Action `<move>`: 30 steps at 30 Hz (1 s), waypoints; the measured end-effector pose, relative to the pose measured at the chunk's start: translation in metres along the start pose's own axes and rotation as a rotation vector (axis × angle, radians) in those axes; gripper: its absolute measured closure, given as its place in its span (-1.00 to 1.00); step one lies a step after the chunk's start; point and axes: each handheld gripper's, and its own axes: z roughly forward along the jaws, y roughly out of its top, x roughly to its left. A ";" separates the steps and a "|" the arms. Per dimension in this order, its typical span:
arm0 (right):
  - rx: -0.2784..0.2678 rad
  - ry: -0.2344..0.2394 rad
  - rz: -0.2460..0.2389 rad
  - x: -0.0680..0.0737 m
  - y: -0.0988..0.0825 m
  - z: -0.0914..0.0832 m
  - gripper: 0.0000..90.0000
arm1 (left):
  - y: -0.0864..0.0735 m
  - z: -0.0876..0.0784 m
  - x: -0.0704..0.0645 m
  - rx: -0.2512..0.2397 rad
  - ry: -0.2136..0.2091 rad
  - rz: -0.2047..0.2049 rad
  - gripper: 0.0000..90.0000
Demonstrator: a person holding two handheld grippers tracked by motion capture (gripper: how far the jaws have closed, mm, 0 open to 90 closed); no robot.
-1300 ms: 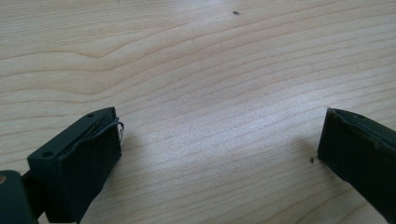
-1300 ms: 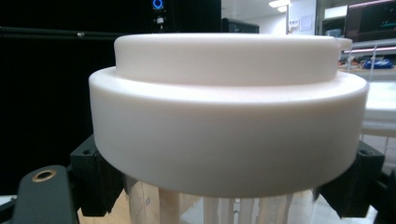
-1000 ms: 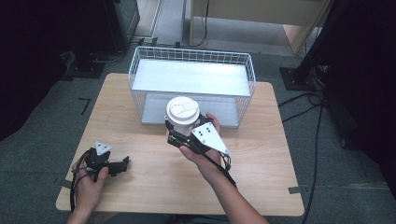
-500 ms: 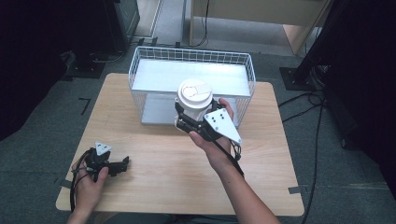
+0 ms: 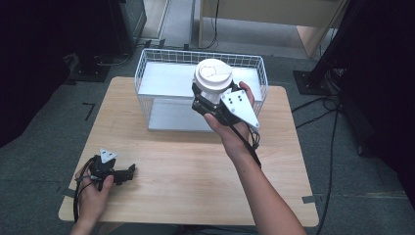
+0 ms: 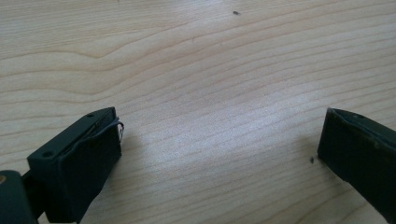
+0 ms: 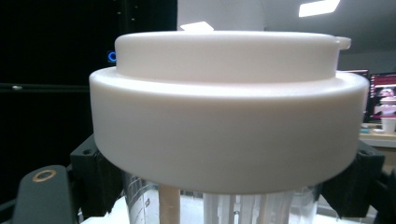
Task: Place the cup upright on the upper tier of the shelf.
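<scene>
While your right gripper (image 5: 208, 100) pinches the white-lidded clear plastic cup (image 5: 213, 78), keep it upright and lower gently into the white wire basket (image 5: 147, 78); left gripper (image 5: 128, 172) rests spread

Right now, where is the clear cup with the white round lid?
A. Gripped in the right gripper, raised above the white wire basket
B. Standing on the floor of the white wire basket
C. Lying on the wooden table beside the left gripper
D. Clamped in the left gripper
A: the right gripper clamps the clear cup with the white round lid, held above the white wire basket.
</scene>
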 end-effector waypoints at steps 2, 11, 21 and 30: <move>-0.002 -0.010 -0.005 -0.002 0.003 0.006 -0.66 | 0.000 0.000 0.000 0.001 -0.001 0.000 -1.00; 0.004 -0.039 -0.022 -0.006 0.003 0.028 -0.66 | 0.000 0.000 0.000 0.002 -0.001 -0.001 -1.00; 0.029 -0.093 -0.050 -0.017 -0.005 0.050 -0.66 | 0.000 0.000 0.000 -0.001 -0.002 -0.005 -1.00; 0.059 -0.151 -0.071 -0.030 -0.012 0.072 -0.66 | -0.001 -0.001 0.000 -0.003 -0.006 0.001 -1.00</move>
